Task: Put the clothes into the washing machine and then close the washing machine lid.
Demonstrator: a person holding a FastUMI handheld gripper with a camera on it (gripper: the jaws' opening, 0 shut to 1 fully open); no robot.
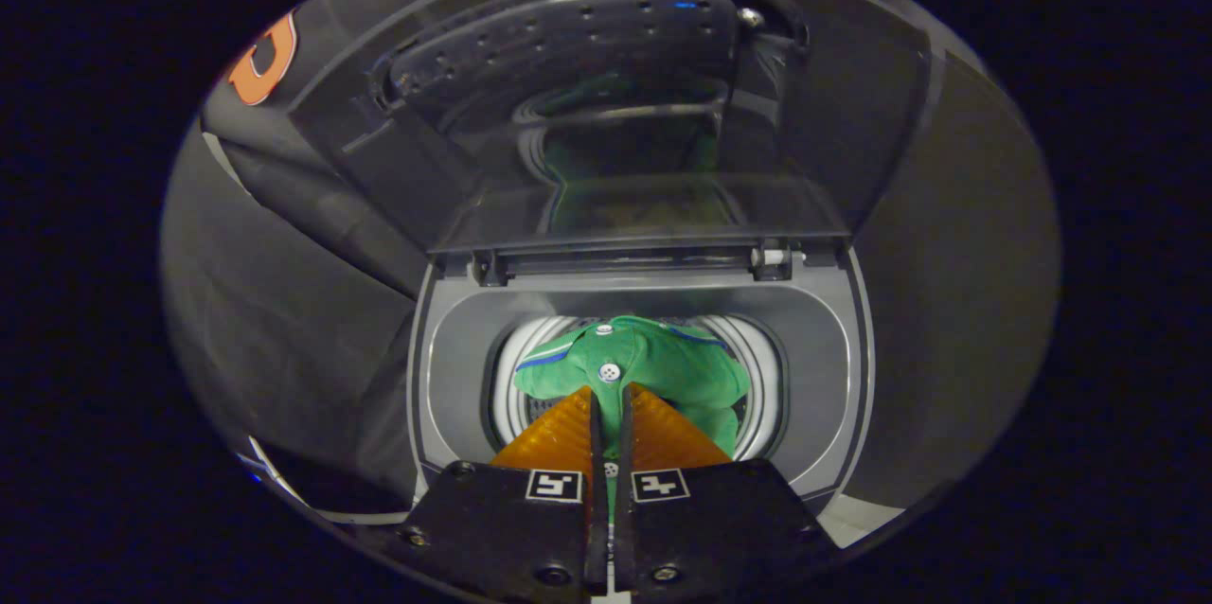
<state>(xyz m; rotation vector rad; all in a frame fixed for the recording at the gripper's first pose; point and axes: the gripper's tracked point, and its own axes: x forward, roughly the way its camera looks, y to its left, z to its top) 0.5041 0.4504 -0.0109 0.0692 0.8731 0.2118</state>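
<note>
A green garment (663, 363) with white buttons and a blue-striped collar hangs over the round drum opening (757, 348) of the top-loading washing machine (833, 367). My gripper (608, 393) is shut on a fold of this garment, both fingers pinching the cloth near a button. The machine's dark see-through lid (606, 112) stands raised behind the opening, hinged at the back edge, and mirrors the green cloth faintly.
The grey rim of the tub (454, 367) rings the drum opening. Black booth cloth (284, 301) hangs on the left, close beside the machine. A dark panel (956, 282) lies to the right of the machine.
</note>
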